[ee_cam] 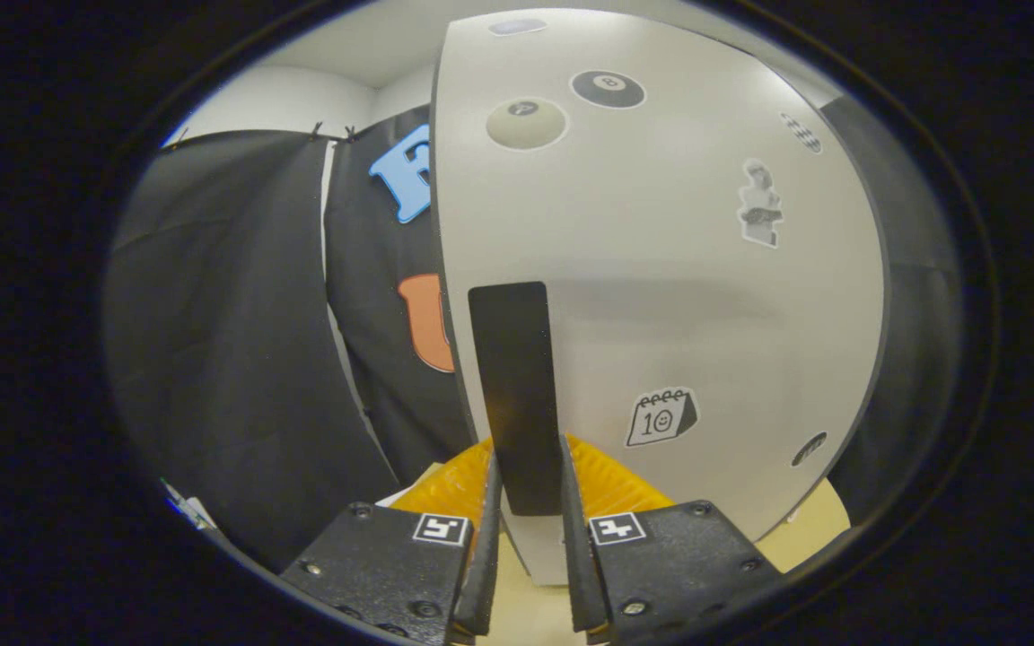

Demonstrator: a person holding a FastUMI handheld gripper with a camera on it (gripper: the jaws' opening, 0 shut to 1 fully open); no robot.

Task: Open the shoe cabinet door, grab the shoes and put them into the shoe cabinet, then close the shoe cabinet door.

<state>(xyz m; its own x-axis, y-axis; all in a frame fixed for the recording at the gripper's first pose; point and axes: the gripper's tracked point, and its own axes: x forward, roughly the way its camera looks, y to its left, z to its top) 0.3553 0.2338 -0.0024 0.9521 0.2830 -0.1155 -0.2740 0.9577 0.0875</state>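
1. The shoe cabinet door (661,296) is the biggest thing ahead of you: a pale panel dotted with stickers, its near edge at 11 o'clock from the fingers, swung out from the dark booth wall (230,341) behind it. You cannot tell from here how far it stands open.
2. The worktop (809,525) shows as a pale strip under the door at 4 o'clock.
3. The handle (515,386) is a dark upright strip mounted beside the door's near edge, placed there so a pull swings the panel with the most leverage.
4. Your gripper (526,529) has its fingers drawn close on either side of the handle's lower end, apparently clamped on it; gripping low keeps the strip centred between the pads.
5. Judging by this hold, you are working the door step; the shoes are not to be seen.
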